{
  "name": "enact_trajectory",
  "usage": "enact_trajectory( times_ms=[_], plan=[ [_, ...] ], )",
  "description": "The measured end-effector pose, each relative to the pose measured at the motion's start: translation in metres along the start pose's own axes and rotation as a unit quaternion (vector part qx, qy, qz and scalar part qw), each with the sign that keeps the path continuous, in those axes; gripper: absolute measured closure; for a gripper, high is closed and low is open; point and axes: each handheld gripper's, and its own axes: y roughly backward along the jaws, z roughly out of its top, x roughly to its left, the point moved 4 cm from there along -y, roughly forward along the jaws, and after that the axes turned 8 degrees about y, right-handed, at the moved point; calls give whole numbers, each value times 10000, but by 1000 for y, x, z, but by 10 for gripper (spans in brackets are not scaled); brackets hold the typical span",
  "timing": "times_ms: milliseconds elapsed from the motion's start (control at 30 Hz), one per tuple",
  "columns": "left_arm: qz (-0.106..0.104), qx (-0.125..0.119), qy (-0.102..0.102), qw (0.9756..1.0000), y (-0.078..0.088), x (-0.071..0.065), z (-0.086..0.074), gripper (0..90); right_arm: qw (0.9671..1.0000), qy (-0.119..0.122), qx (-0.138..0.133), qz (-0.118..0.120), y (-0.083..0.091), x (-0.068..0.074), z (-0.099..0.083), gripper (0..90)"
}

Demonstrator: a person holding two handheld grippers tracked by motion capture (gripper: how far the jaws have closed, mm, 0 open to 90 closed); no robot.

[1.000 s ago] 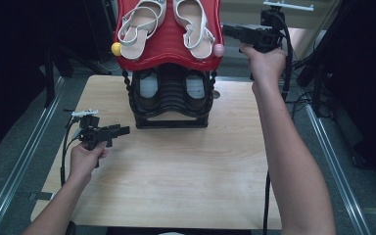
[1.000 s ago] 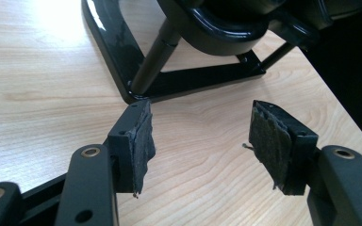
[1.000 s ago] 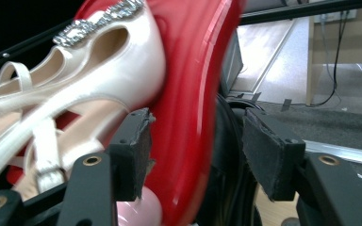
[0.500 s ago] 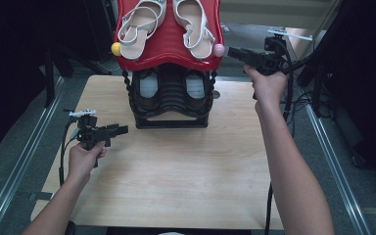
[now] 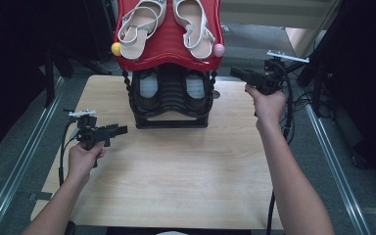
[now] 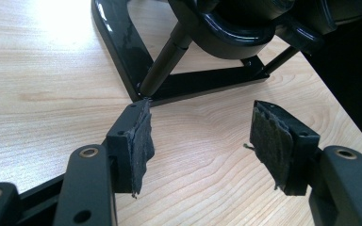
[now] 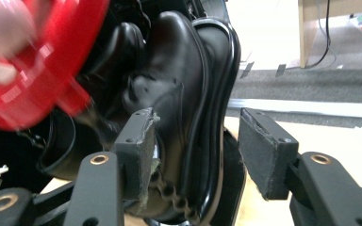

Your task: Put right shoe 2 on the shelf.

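red top shelf (image 5: 169, 51) holds pale sandals (image 5: 139, 22), black shoes (image 5: 149, 85) below; both grippers' jaws spread, empty.

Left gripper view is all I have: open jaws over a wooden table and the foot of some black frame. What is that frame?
Observer: It is the base of a two-tier shoe rack; its red top shelf carries a pair of pale sandals.
Operator: Anything on the lower tier?
Observer: Black shoes sit there, under the red shelf.
Operator: Where is the other gripper?
Observer: The right gripper is off the rack's right side, aimed at those shoes. Its jaws are open and have just been closing slightly, with nothing between them.
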Motion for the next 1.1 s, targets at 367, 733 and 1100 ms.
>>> enact_trajectory(
  times_ms=[367,733,1100],
  plan=[
    [23,62,-22,10000,-2,1,-1,389,9997,-199,125,81,5,-9,-45,474],
    [-56,65,3,10000,-1,0,-1,386,9995,-149,221,155,11,-6,-86,477],
    [-48,98,-30,9999,-1,-2,-2,386,9990,-198,319,224,22,4,-129,475]
  ],
)
